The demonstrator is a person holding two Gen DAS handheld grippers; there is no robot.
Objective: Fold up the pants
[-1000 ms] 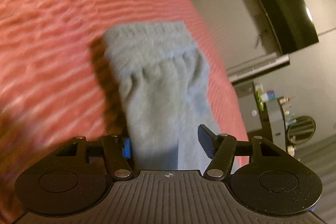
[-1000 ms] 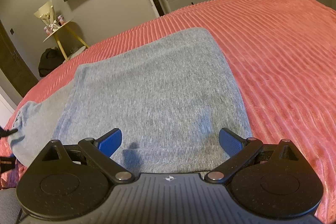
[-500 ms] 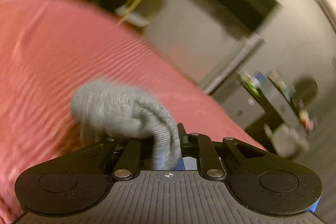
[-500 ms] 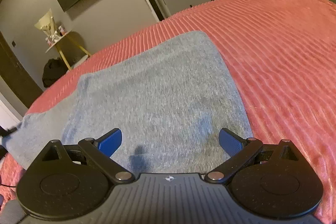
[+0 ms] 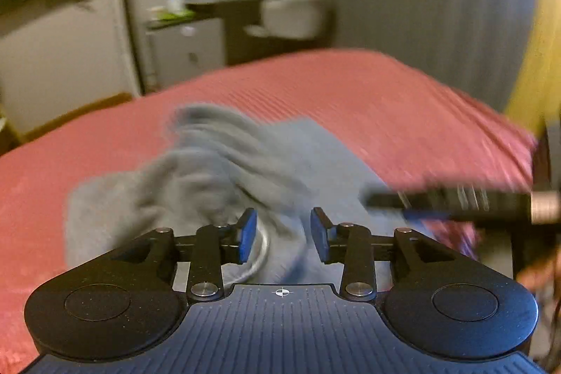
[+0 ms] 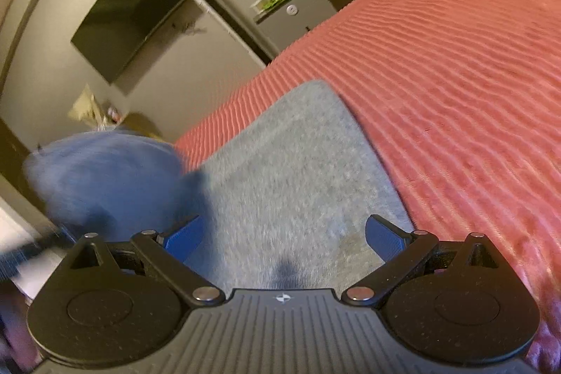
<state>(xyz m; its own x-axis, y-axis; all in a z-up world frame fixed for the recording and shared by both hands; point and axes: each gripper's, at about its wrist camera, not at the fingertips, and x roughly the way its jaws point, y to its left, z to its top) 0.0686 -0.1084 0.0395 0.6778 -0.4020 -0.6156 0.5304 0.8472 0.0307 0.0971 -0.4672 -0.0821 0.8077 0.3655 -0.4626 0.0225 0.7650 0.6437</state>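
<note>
No readable writing. The grey pants lie on the red bed, their bunched end blurred. Left gripper fingers apart, holding nothing; right gripper fingers wide apart.

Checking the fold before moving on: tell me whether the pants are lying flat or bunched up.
Partly bunched. The pants hump in blurred rumples ahead of the open left gripper; nearer the right gripper they lie flat on the bedspread.

grey pants (rumpled) on red bed
</note>
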